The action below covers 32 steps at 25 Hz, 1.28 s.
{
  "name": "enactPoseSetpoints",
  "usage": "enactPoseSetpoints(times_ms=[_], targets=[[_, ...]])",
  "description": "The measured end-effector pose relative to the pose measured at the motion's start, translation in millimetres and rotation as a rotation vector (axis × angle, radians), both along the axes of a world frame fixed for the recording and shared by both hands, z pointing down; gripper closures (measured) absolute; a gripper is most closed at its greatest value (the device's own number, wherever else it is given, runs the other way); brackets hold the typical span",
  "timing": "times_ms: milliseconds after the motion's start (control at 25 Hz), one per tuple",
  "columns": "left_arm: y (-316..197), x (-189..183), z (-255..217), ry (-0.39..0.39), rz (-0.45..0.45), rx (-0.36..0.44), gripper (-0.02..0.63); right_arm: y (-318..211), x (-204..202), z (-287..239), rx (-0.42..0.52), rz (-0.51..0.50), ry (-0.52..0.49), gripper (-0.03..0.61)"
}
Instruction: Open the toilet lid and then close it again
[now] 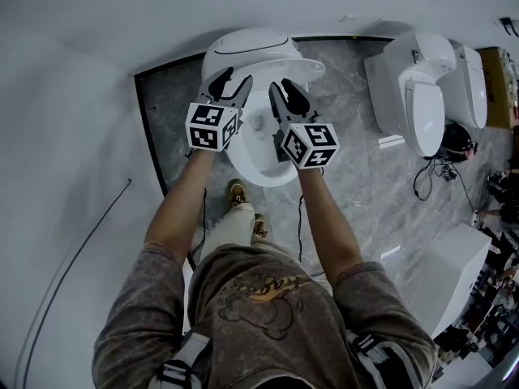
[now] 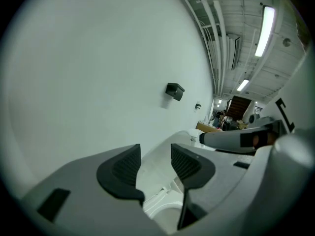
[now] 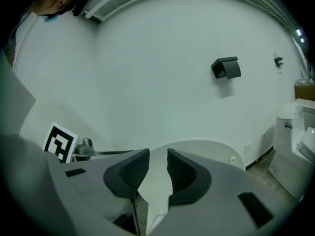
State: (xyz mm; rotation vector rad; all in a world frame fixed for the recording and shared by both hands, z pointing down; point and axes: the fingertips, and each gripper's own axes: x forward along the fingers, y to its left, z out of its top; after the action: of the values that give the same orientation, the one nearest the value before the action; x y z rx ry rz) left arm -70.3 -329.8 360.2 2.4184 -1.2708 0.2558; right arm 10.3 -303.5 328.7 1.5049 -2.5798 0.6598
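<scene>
Standing over the toilet (image 1: 268, 156) at the far left corner of the marble floor (image 1: 357, 144), close against the white wall (image 1: 81, 96), the person has both grippers up at its raised lid. The left gripper (image 2: 155, 154) hovers just beside the lid with its fingers (image 2: 120, 170) spread apart and nothing between them. Only the toilet shows through the gap, so this hand seems to be standing by rather than carrying any load. The lid (image 3: 211, 154) stands nearly upright, its underside toward the person. The right gripper (image 3: 157, 161) has its fingers (image 3: 129, 173) pressed onto the lid's thin rim, probably to control the lid so it can come down gently instead of dropping. More toilets (image 1: 426, 96) stand toward the floor's right edge, well apart from the work.
</scene>
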Motion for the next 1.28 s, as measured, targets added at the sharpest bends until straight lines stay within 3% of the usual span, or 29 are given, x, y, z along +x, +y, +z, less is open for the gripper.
enactPoseSetpoints(times_ms=[160,600,1280], targets=[[-17,-2,16,-0.028,0.007,-0.025,0.428,3,5,8,-0.011,0.006,0.007,0.469],[-20,-3,14,0.018,-0.001,-0.023,0.43,8,24,17,-0.037,0.05,0.018,0.471],[75,15,22,0.038,0.002,-0.028,0.471,80,33,31,-0.048,0.041,0.059,0.469]])
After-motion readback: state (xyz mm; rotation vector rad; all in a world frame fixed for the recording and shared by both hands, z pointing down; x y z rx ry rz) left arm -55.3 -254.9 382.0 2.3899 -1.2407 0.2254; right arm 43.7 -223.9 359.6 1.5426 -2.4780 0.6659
